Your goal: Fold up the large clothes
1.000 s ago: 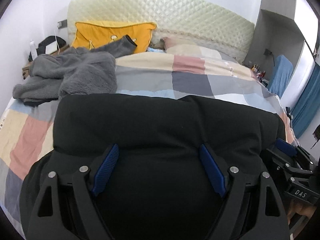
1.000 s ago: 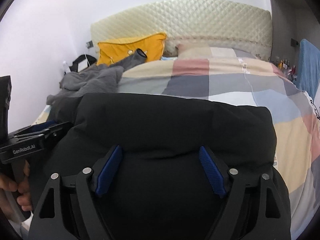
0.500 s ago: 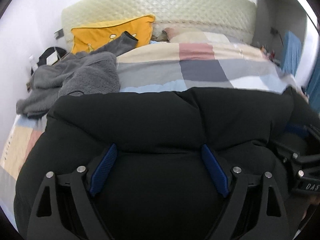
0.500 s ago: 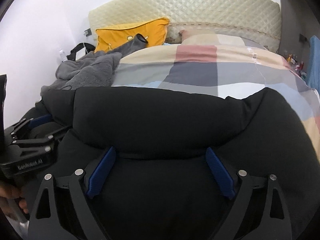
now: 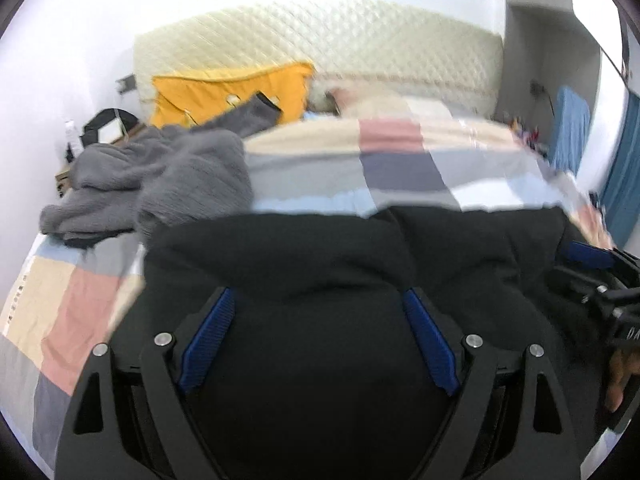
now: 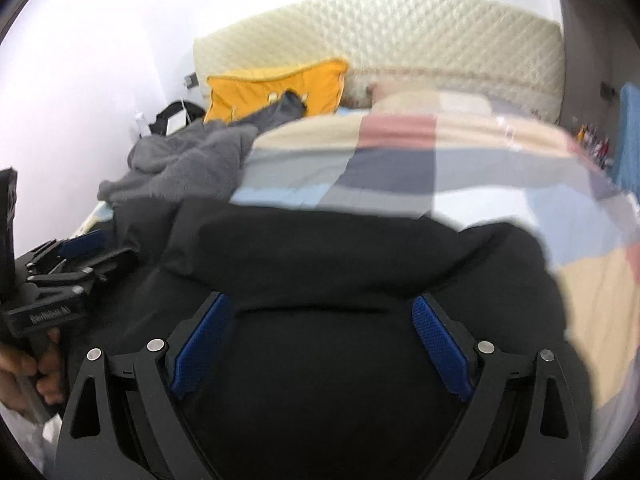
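A large black padded garment [image 5: 320,264] lies bunched on the checked bed, filling the lower half of both views [image 6: 340,264]. My left gripper [image 5: 318,300] is wide open, its blue-padded fingers [image 5: 208,332] resting over the black fabric. My right gripper [image 6: 320,304] is also wide open over the same garment, fingers [image 6: 440,344] spread. Each gripper shows in the other's view: the right one at the right edge of the left wrist view [image 5: 600,276], the left one at the left edge of the right wrist view [image 6: 68,268]. Both views are blurred by motion.
A grey fleece garment [image 5: 160,184] lies heaped at the bed's left. A yellow pillow [image 5: 228,92] leans on the quilted headboard [image 5: 360,40]. The patchwork duvet [image 5: 400,160] covers the bed. A blue cloth [image 5: 570,128] hangs at the right wall.
Both grippers have stayed open over the black garment. The views have tilted up and shifted, and the garment's far edge now sits lower in the frames, with more duvet showing.
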